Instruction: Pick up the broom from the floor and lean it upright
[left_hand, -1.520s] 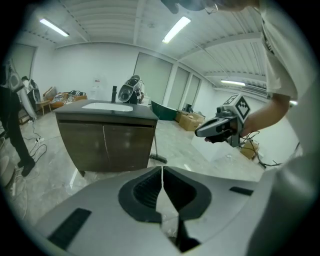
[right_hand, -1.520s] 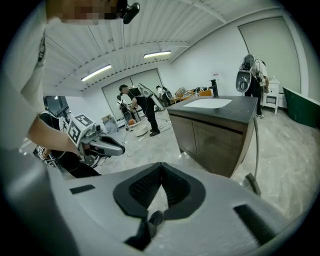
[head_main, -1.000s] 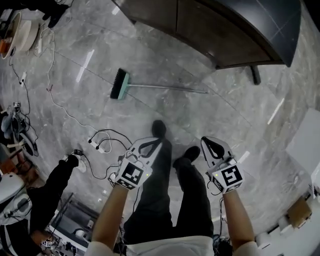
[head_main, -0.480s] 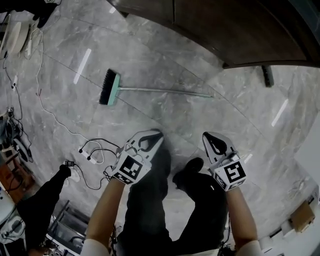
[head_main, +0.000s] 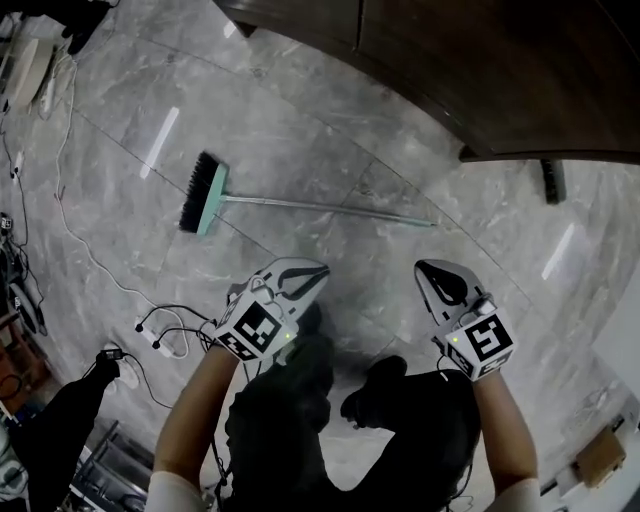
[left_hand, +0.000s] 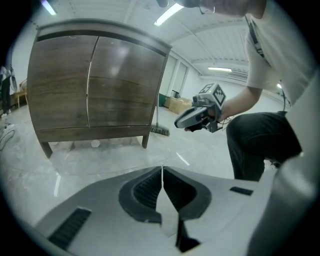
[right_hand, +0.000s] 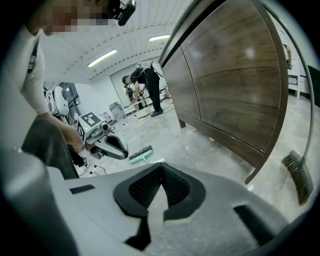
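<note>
The broom lies flat on the grey marble floor, its green head with dark bristles (head_main: 203, 194) at the left and its thin handle (head_main: 330, 208) running right toward the cabinet. Both grippers hover above the floor on the near side of the handle, apart from it. My left gripper (head_main: 316, 271) is shut with nothing in it, and so is my right gripper (head_main: 426, 269). In the left gripper view the jaws (left_hand: 161, 168) meet in a thin line. The right gripper view shows its jaws (right_hand: 160, 165) closed too, with the broom head (right_hand: 141, 155) beyond them.
A dark wooden cabinet (head_main: 480, 70) on legs stands just past the handle's right end, and a second brush (head_main: 552, 180) leans by its leg. Cables and a power strip (head_main: 160, 332) lie at the left. My own legs and shoes (head_main: 375, 392) are below the grippers.
Both grippers have sunk toward the floor, still shut. The broom now sits lower and nearer in the head view, and has not moved on the floor.
</note>
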